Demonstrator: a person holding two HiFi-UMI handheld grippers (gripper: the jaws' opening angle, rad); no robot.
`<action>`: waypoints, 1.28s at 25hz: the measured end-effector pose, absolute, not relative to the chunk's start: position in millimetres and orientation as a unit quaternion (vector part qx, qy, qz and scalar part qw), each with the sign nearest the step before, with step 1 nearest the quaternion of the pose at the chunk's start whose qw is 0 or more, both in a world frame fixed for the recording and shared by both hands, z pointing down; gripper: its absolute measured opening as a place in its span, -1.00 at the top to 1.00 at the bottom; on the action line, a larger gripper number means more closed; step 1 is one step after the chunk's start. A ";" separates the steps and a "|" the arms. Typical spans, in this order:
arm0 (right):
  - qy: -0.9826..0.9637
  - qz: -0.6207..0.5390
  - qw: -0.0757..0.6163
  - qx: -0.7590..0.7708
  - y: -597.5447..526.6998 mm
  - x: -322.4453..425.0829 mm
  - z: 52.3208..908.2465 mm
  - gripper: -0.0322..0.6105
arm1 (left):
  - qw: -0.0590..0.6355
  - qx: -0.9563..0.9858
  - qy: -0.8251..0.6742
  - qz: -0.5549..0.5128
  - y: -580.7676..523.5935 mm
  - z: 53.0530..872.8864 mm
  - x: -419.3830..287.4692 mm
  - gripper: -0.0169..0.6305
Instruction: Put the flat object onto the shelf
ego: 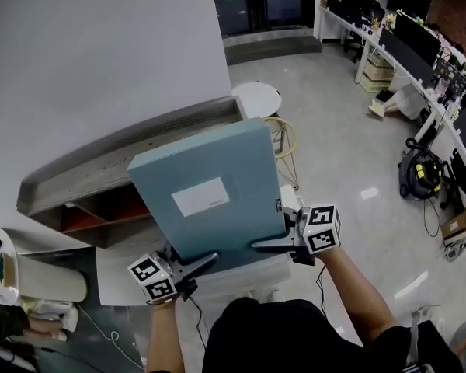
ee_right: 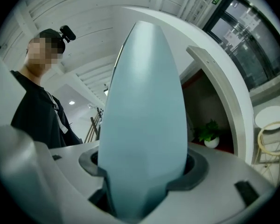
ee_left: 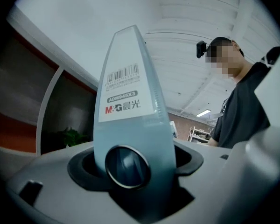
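The left gripper (ego: 204, 262) and right gripper (ego: 266, 245) each have their fingers clamped on the blue file box's (ego: 210, 189) near corners, probably to keep the wide box steady above the shelf (ego: 101, 165).

Your head camera looked steeply down; left tool (ego: 206, 261) and right tool (ego: 264, 245) cameras hugged the folder (ego: 210, 196), sharing the ten-o'clock shelf (ego: 124, 158).

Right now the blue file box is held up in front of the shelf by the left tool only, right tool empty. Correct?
No, the right tool is not empty: the right gripper view shows the blue file box clamped between its jaws as well. The rest stands: the left tool grips it too, and the box is held up in front of the shelf.
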State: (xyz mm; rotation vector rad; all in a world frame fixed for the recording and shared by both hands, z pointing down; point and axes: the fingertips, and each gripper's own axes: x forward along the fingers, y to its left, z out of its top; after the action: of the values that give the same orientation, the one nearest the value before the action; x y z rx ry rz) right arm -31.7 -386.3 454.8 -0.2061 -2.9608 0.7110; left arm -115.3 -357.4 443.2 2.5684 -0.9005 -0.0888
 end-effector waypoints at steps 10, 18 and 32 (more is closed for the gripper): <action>-0.984 0.160 0.037 -0.064 -418.4 -66.7 395.1 -0.12 | 0.140 0.927 -0.346 -0.033 -388.2 385.8 -150.6 -0.14; -0.991 0.119 0.014 -0.059 -428.0 -94.4 338.7 -0.12 | 0.086 0.933 -0.349 -0.025 -398.2 327.4 -178.0 -0.15; -0.995 0.093 -0.009 -0.017 -467.8 -131.8 279.1 -0.18 | 0.045 0.937 -0.346 -0.012 -435.2 265.2 -217.3 -0.15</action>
State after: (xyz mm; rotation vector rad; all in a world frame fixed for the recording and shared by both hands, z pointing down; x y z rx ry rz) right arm -131.8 -467.8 279.1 -0.0539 -3.1445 0.2935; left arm -217.3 -435.2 265.2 2.8623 -1.0557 -0.0377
